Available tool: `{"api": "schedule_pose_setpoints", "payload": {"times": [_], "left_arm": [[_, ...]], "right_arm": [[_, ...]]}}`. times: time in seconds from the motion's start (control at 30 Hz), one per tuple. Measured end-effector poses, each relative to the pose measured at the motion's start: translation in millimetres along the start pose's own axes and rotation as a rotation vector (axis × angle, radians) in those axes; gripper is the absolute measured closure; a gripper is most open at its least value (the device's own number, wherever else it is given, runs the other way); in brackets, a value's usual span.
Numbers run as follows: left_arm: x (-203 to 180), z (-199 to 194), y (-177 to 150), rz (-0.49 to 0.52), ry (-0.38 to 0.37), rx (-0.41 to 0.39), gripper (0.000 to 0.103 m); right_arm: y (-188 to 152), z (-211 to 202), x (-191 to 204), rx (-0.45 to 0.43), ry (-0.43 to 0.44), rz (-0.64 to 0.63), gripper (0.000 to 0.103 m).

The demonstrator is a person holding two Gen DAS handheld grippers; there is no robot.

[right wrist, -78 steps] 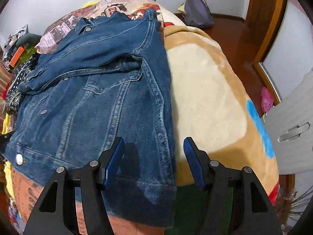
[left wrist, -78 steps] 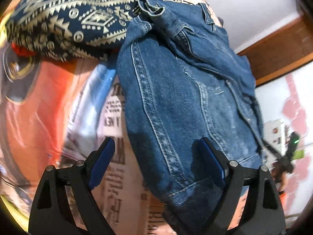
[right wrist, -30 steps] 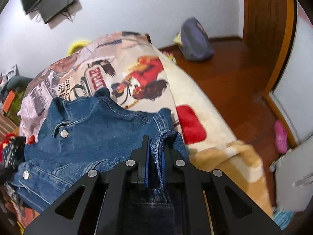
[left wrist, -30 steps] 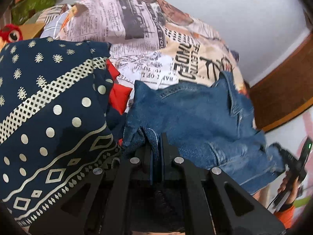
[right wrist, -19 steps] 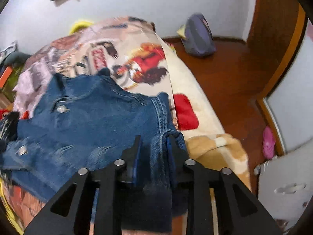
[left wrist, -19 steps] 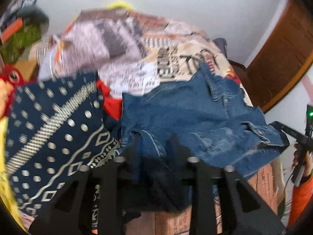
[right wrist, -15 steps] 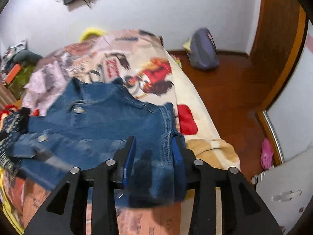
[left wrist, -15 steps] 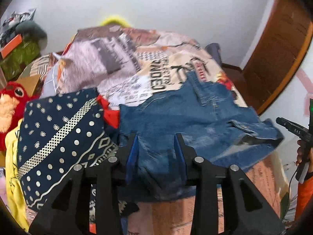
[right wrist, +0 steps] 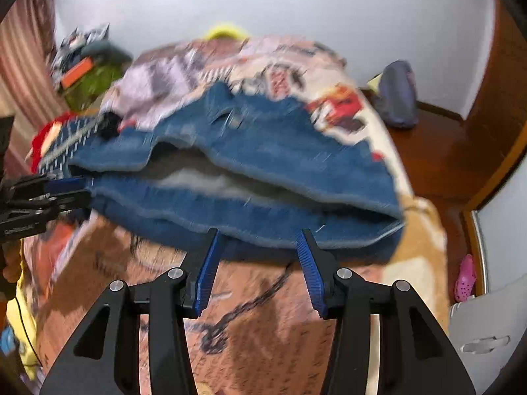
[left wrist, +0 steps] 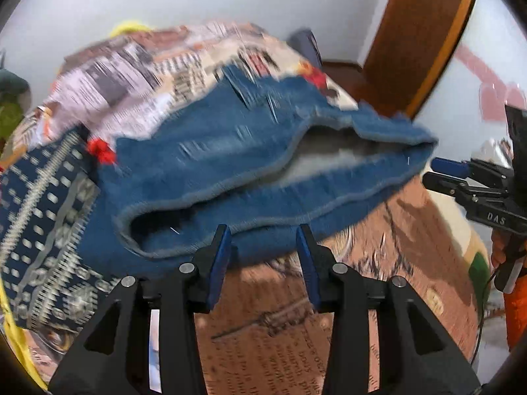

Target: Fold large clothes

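At the left lies a navy patterned cloth (left wrist: 36,217), just beside the denim jacket (left wrist: 250,164), which sits folded over on the printed bedspread (left wrist: 283,322) with its top layer gaping. The left tool (left wrist: 262,247) hangs near the jacket's front edge, its fingers apart and holding nothing. The right tool (right wrist: 257,253) likewise has its fingers spread, empty, near the jacket's (right wrist: 263,171) edge.

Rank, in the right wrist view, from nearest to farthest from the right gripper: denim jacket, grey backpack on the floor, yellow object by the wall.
From the right gripper:
1. denim jacket, just ahead on the bed.
2. grey backpack, right, on the floor.
3. yellow object, beyond the bed's far end.
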State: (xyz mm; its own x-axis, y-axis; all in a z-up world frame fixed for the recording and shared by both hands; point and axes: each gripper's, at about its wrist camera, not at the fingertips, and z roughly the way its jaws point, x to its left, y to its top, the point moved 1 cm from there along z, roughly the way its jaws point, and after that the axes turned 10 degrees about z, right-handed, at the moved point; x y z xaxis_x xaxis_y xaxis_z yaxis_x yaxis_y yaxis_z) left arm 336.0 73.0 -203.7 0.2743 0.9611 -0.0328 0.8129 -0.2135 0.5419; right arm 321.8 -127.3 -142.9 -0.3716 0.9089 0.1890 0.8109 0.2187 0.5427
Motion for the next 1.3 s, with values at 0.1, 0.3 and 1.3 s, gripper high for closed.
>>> {"api": "schedule_pose_setpoints", "payload": {"times": [0.1,0.3,1.3], "left_arm": [[-7,25,-5,0.023,0.009,0.044,0.063],[12,59,9,0.041,0.050,0.064,0.063],[55,84,33,-0.056,0.100,0.059,0.034]], "right_arm": [[-8,21,10,0.047,-0.003,-0.036,0.059],[6,62,16,0.117,0.001,-0.045,0.059],[64,109,31,0.014,-0.019,0.049,0.035]]}}
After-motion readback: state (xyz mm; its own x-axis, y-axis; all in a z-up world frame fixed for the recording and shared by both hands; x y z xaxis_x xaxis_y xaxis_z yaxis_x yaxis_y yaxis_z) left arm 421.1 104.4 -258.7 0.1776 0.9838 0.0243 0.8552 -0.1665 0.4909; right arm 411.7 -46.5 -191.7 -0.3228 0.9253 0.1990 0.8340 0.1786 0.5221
